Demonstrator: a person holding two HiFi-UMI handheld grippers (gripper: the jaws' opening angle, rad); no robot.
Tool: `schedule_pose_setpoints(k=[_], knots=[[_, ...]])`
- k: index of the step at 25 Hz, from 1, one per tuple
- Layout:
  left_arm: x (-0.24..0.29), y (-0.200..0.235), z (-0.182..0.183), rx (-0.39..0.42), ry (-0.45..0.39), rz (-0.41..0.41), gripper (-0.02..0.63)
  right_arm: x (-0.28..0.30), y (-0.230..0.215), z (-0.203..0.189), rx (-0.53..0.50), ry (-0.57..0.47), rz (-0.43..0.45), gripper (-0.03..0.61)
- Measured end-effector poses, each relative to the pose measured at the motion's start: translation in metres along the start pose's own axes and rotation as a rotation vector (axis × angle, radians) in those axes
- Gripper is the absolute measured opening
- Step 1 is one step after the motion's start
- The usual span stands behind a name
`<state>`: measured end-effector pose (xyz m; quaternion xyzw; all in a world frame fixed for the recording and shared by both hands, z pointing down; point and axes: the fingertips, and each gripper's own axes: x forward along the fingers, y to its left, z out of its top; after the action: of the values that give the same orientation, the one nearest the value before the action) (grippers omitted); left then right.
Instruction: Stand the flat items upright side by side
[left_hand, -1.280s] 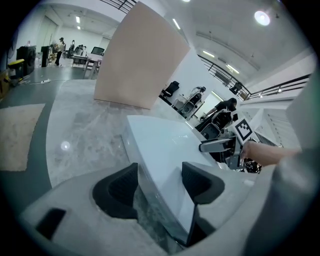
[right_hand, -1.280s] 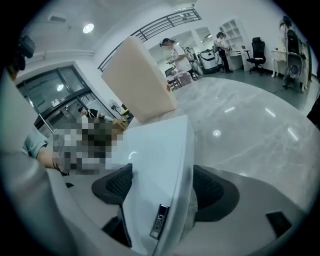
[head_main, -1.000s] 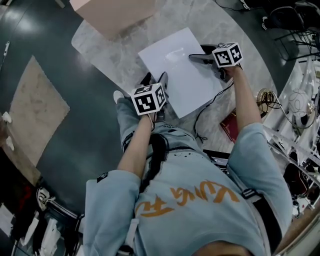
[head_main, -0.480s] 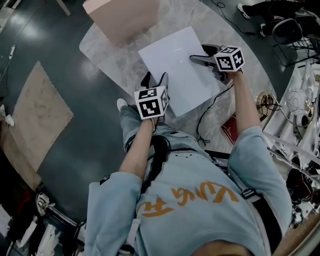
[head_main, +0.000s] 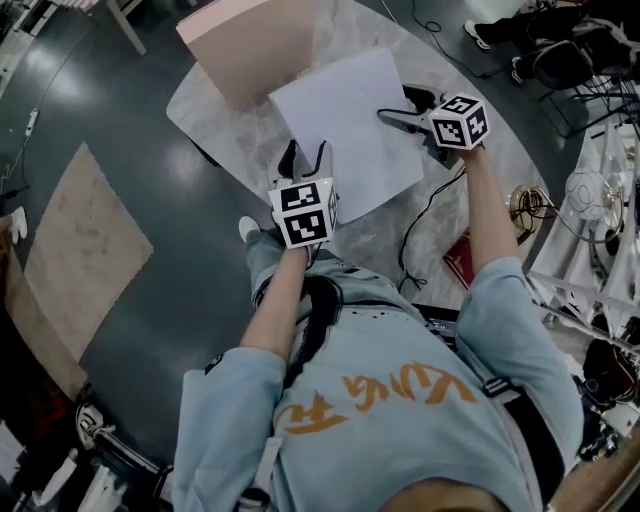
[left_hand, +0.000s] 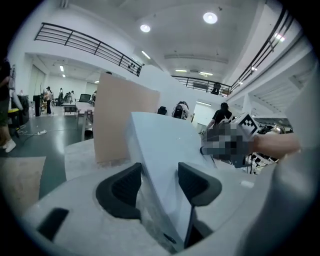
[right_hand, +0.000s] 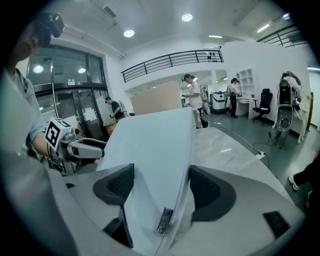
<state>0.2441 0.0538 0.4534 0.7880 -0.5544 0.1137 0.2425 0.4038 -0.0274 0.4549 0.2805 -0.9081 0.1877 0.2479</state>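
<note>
White panel (head_main: 345, 130): a flat sheet, held at a slant above the marble table (head_main: 235, 135) and gripped from two sides.

Left gripper (head_main: 307, 155): on the panel's near edge. Its jaws have just been closing, and in the left gripper view the panel (left_hand: 165, 150) runs up between the two dark pads, which bear on it. The left gripper (left_hand: 159, 172) is therefore clamped on the panel.

Right gripper (head_main: 395, 105): on the panel's right-hand edge, farther up the table. In the right gripper view the panel (right_hand: 155, 150) fills the gap between the pads, and a small metal slot shows in its near edge. The right gripper (right_hand: 161, 175) is also clamped on the panel.

Beige board (head_main: 250, 45): stands upright at the far end of the table, just beyond the panel's far corner. I cannot tell whether the two touch. It shows behind the panel in both gripper views (left_hand: 112, 125) (right_hand: 155, 102).

Black cable (head_main: 420, 225): trails off the table's near edge by the person's right arm.
</note>
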Motion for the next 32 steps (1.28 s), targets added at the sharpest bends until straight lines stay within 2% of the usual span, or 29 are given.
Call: schedule_pose_setpoints(k=[7,18,32], knots=[[-0.014,-0.017,0.031,0.125,-0.083,-0.002,0.239,-0.030,0.006,0.024,-0.076,-0.107,-0.079,0.350],[-0.027,-0.037,0.050,0.212,-0.159,-0.046,0.239,-0.063,0.012,0.027,-0.117,-0.217,-0.177,0.336],[-0.057,-0.063,0.025,0.283,-0.182,-0.099,0.227,-0.107,0.039,-0.005,-0.075,-0.267,-0.257,0.302]])
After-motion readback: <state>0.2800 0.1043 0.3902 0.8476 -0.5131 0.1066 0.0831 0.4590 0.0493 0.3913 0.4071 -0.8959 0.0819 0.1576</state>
